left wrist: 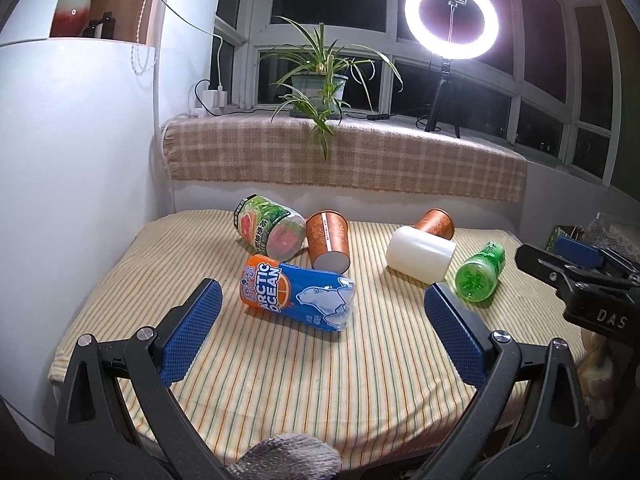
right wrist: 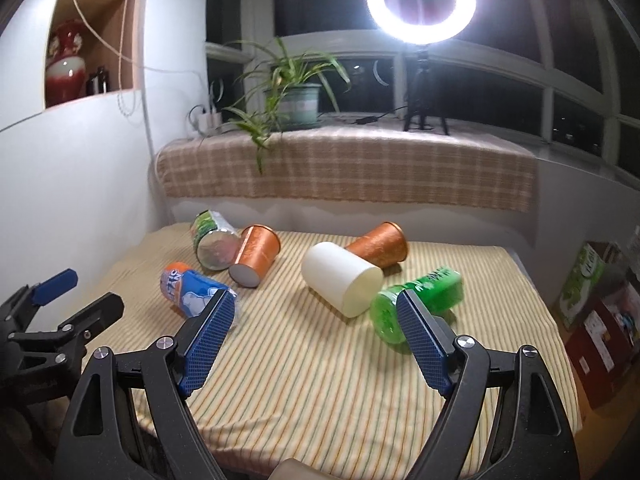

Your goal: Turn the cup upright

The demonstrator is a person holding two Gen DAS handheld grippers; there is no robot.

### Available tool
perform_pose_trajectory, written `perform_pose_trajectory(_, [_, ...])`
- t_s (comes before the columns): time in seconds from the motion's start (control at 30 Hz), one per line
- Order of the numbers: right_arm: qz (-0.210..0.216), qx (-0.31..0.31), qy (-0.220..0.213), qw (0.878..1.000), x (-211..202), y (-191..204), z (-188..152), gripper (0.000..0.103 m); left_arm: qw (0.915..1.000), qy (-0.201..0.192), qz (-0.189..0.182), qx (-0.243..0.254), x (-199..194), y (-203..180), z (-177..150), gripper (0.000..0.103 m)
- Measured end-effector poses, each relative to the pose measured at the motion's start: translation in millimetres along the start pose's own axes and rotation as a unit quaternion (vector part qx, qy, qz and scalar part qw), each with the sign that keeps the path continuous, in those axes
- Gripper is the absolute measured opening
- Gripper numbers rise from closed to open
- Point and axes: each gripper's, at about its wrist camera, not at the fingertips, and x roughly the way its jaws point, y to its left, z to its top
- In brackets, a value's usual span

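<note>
Several cups lie on their sides on the striped tablecloth: a blue Arctic Ocean cup, a green-and-pink printed cup, two orange paper cups, a white cup and a green cup. My left gripper is open and empty, just in front of the blue cup. My right gripper is open and empty, in front of the white and green cups; it also shows at the right edge of the left wrist view.
A white wall borders the table's left side. Behind the table is a sill with a checked cloth, a potted plant and a lit ring light on a tripod. Boxes stand beyond the table's right edge.
</note>
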Motion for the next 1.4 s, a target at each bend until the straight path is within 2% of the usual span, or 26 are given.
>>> perform_pose_trajectory(0.37, [0.057,-0.024,0.077,0.995,61,-15,28,0.083,0.9998,0.018,0.000,0.003,21,8,12,0.103])
perform_pose_trajectory(0.5, [0.076,-0.047,0.120,0.989,89,-23,35,0.083,0.9996,0.026,-0.005,0.010,25,14,8,0.103])
perform_pose_trajectory(0.67, [0.071,-0.090,0.179,0.977,127,-30,46,0.083,0.9982,0.059,0.001,0.012,28,27,-8,0.103])
perform_pose_trajectory(0.83, [0.090,-0.135,0.247,0.955,166,-28,55,0.083,0.9952,0.095,0.017,0.010,26,45,-29,0.103])
perform_pose_trajectory(0.97, [0.103,-0.169,0.302,0.932,196,-18,60,0.083,0.9932,0.108,0.043,-0.007,25,67,-38,0.103])
perform_pose_trajectory(1.17, [0.073,-0.212,0.358,0.906,232,-6,60,0.083,0.9910,0.105,0.070,-0.046,22,96,-37,0.103])
perform_pose_trajectory(1.4, [0.031,-0.272,0.391,0.879,253,8,46,0.083,0.9896,0.114,0.073,-0.049,26,102,-40,0.103])
